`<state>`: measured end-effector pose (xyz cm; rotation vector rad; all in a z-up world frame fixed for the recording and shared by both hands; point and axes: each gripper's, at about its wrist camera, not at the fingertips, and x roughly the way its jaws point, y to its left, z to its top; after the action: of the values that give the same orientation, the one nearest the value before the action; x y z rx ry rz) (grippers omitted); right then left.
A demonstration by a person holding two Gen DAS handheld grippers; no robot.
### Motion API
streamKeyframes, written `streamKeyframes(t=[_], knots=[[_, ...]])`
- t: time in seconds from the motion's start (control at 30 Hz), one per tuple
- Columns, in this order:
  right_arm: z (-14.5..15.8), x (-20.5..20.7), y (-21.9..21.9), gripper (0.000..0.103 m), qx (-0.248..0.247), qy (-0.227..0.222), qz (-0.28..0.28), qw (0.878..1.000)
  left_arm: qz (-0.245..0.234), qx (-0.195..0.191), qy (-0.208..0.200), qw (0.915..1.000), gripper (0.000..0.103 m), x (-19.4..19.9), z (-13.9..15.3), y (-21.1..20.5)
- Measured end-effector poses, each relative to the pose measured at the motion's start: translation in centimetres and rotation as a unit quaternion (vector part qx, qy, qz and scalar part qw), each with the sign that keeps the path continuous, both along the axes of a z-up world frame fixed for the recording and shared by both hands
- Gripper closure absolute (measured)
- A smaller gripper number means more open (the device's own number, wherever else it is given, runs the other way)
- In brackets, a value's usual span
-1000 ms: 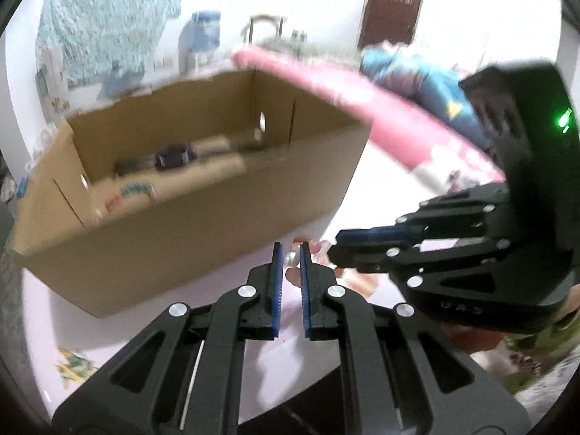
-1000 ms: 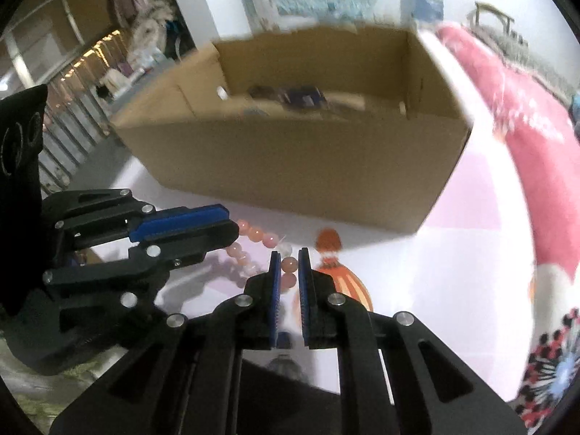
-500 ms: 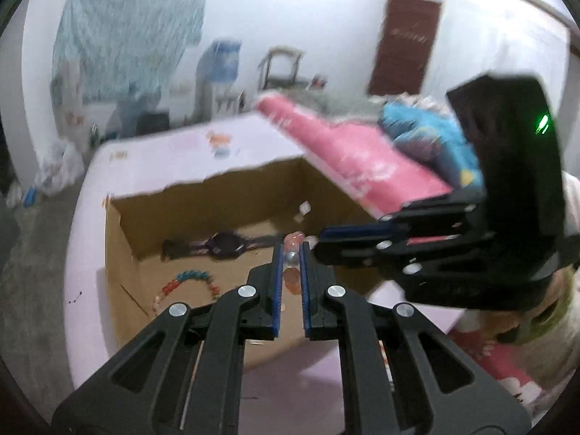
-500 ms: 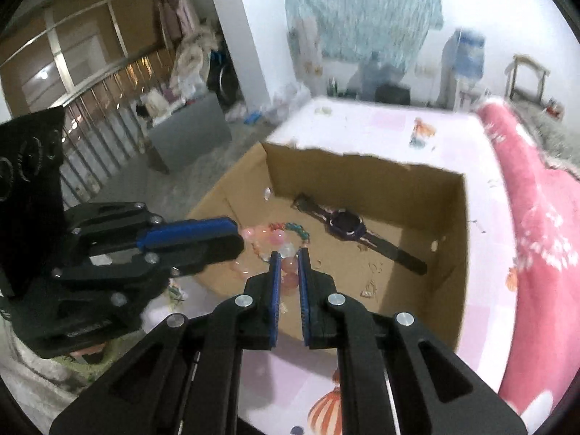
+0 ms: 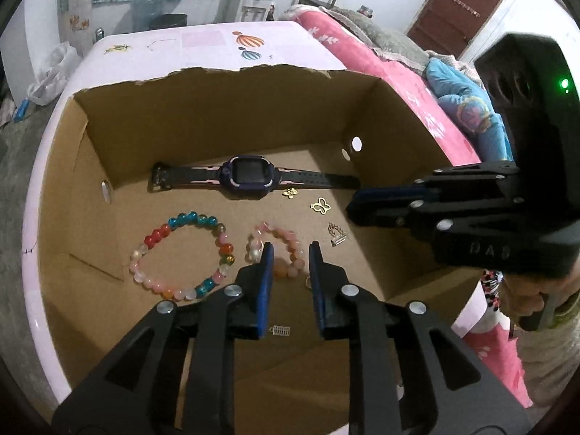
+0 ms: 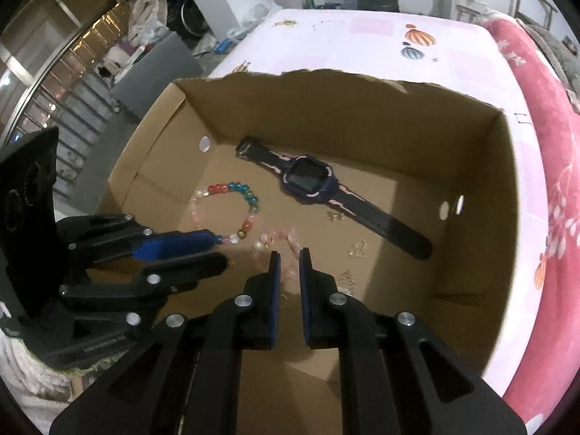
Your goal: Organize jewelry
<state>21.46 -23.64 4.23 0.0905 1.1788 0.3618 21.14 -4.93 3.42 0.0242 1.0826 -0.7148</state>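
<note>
Deposit judged complete: pink bead bracelet lies centre-frame in brown cardboard box below purple watch; left tongs just opening, released; right tongs clenched, empty; no jewelry visible outside.

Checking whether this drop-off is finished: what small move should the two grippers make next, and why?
Probably lift both grippers straight up out of the cardboard box. The pink bracelet lies on its floor beside the multicoloured bracelet; the left gripper has just been opening its jaws with nothing pinched, and the right gripper holds nothing.
</note>
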Motion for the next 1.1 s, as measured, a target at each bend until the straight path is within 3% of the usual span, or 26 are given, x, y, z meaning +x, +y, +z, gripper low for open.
streamKeyframes(t=[0.07, 0.13, 0.23, 0.3, 0.33, 0.43, 0.5, 0.6, 0.7, 0.8, 0.93, 1.1], knots=[[0.9, -0.8, -0.7, 0.09, -0.003, -0.02, -0.009, 1.0, 0.007, -0.012, -0.003, 0.9999, 0.084, -0.3, 0.5, 0.9], [2.6, -2.3, -2.0, 0.082, 0.003, -0.05, -0.028, 0.998, 0.016, -0.026, -0.014, 0.9994, 0.081, -0.8, 1.3, 2.0], [4.7, -4.4, -4.2, 0.066, 0.02, -0.096, -0.06, 0.993, 0.04, -0.05, -0.052, 0.9966, 0.063, -2.2, 3.6, 4.5], [6.2, -6.4, -6.1, 0.047, 0.021, -0.135, -0.099, 0.986, 0.066, -0.051, -0.094, 0.9921, 0.042, -3.3, 5.4, 6.5], [6.8, -7.6, -7.3, 0.044, 0.018, -0.154, -0.123, 0.98, 0.079, -0.051, -0.111, 0.9894, 0.038, -3.7, 6.1, 7.3], [6.4, -9.1, -9.9, 0.032, 0.018, -0.157, -0.171, 0.973, 0.122, -0.05, -0.139, 0.9816, 0.019, -4.2, 7.0, 9.8], [4.6, -9.1, -11.5, 0.031, 0.046, -0.125, -0.195, 0.972, 0.154, -0.05, -0.122, 0.9791, 0.017, -3.5, 6.1, 11.3], [1.3, -8.4, -12.7, 0.031, 0.096, -0.062, -0.213, 0.97, 0.201, -0.046, -0.046, 0.9774, 0.017, -1.7, 3.3, 12.6], [-0.4, -8.3, -12.1, 0.031, 0.154, -0.034, -0.197, 0.968, 0.195, -0.083, 0.018, 0.9771, 0.017, -1.1, 0.9, 12.6], [-0.3, -8.4, -10.5, 0.029, 0.188, -0.032, -0.166, 0.968, 0.162, -0.131, 0.061, 0.9761, 0.017, -1.5, 0.1, 11.6], [0.3, -8.7, -8.5, 0.029, 0.128, -0.044, -0.157, 0.978, 0.169, -0.101, 0.032, 0.9799, 0.017, -2.7, 0.7, 10.2], [1.0, -10.2, -8.5, 0.029, 0.125, -0.044, -0.157, 0.979, 0.165, -0.091, 0.025, 0.9818, 0.017, -4.2, 1.6, 10.0]])
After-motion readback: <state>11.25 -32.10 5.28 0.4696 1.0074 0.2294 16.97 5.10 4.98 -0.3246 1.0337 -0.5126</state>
